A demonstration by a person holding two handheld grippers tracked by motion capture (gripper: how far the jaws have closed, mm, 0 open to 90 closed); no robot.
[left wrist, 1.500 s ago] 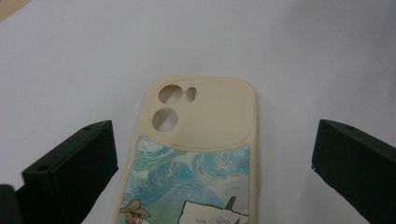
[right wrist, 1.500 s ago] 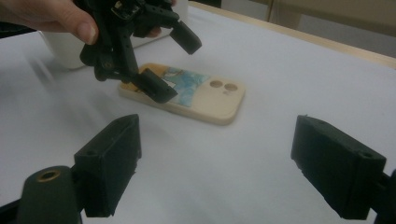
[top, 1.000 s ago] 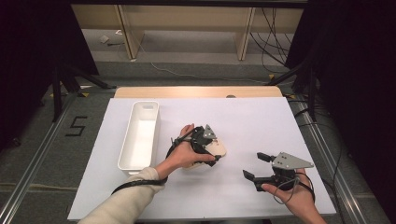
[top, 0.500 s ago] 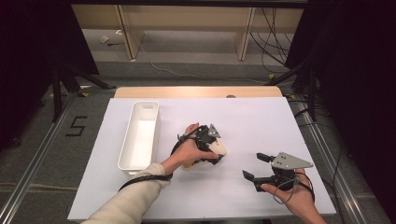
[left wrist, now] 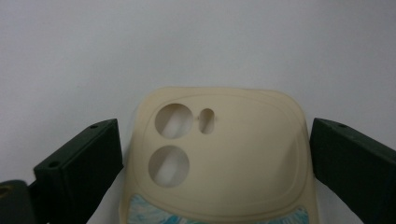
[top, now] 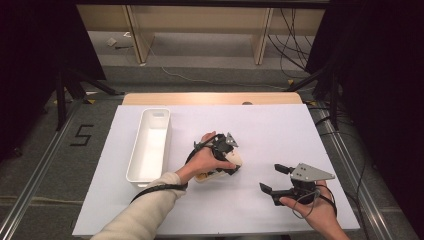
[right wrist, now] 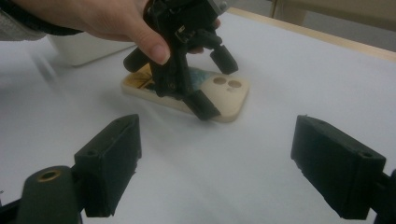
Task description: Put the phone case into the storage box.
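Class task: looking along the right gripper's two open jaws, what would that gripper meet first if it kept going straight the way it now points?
Probably the cream phone case lying flat on the white table, with the left gripper straddling it. The right gripper points at them across bare table; depth is hard to judge, so it might touch the left gripper's jaw first.

I see a cream phone case [left wrist: 219,158] with blue-patterned back and two round camera holes, lying flat on the white table [top: 280,130], near its middle.
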